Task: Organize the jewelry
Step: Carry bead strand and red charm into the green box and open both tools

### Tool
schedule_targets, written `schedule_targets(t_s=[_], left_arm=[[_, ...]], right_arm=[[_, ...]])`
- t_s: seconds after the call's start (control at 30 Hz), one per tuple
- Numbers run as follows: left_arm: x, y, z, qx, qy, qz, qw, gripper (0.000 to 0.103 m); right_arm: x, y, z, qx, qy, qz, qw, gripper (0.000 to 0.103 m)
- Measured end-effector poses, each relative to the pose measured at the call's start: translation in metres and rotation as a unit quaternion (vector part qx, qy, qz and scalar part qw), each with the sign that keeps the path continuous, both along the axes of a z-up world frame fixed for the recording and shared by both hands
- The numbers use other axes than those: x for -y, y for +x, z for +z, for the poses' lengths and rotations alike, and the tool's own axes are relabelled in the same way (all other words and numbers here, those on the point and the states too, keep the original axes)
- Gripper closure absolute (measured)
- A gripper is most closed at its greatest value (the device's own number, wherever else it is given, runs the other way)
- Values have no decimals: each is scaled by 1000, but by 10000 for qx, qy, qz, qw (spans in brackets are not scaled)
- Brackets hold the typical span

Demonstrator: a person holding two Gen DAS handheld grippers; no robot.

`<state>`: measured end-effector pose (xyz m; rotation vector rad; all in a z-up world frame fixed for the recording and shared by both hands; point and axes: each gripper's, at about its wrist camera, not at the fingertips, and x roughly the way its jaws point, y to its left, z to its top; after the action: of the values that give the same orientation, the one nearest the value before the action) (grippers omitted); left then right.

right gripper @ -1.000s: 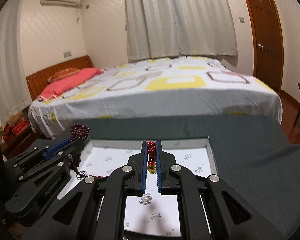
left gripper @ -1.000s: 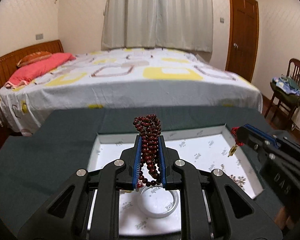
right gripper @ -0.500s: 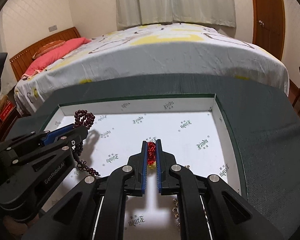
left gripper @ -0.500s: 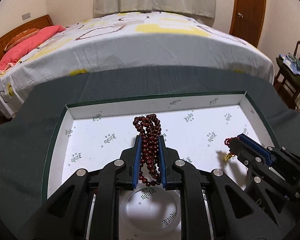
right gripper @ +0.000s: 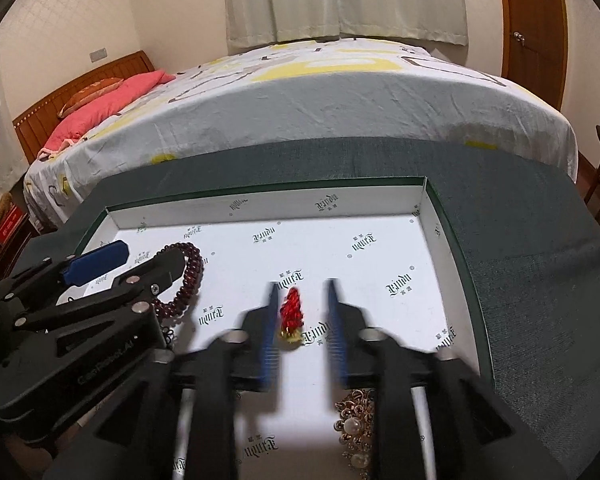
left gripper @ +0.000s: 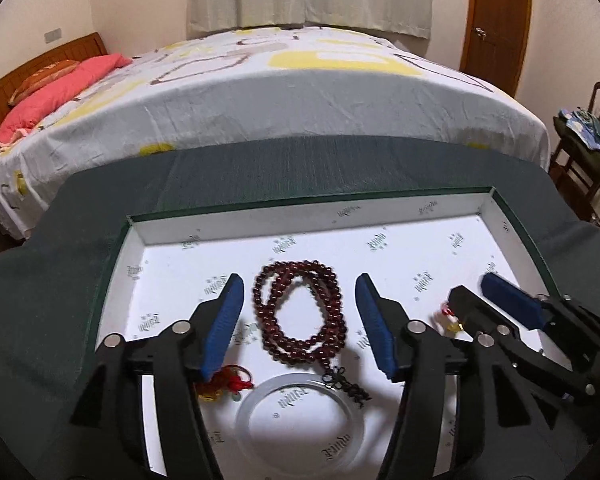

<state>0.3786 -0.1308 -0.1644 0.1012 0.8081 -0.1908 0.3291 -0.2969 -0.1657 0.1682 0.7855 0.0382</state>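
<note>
Left gripper (left gripper: 299, 312): fingers spread wide, holding nothing. The beads (left gripper: 300, 314) lie coiled on the tray (left gripper: 420, 216) floor between them, at frame centre. Right gripper (right gripper: 302, 312): fingers parted, blurred; the red charm (right gripper: 292, 314) lies between them, whether touching cannot be told. Tray lining carries a repeated gothic logo, not clearly legible. A white bangle (left gripper: 300, 420) lies at lower centre.

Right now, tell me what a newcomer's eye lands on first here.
First, the dark red beads lying loose on the white tray, between the open fingers of the left gripper. Next, the small red charm on the tray floor between the open right gripper. Behind the tray, a big bed fills the room.
</note>
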Motion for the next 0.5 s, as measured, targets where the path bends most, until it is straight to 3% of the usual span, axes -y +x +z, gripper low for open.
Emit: schedule_targets(t_s=[0.13,0.23,0.5], left_arm=[[-6,0,2,20,-194,66,9998,33],[-9,-3,7,113,-241,64,9996,32],[-24,-29,32,463,-318,56,9984,25]], right_arm=[[2,-1,2,41,-19,-21,10000,69],[4,-5,9,168,-22,-90,9998,61],[3,-29,32,460,-80,-66,9989,60]])
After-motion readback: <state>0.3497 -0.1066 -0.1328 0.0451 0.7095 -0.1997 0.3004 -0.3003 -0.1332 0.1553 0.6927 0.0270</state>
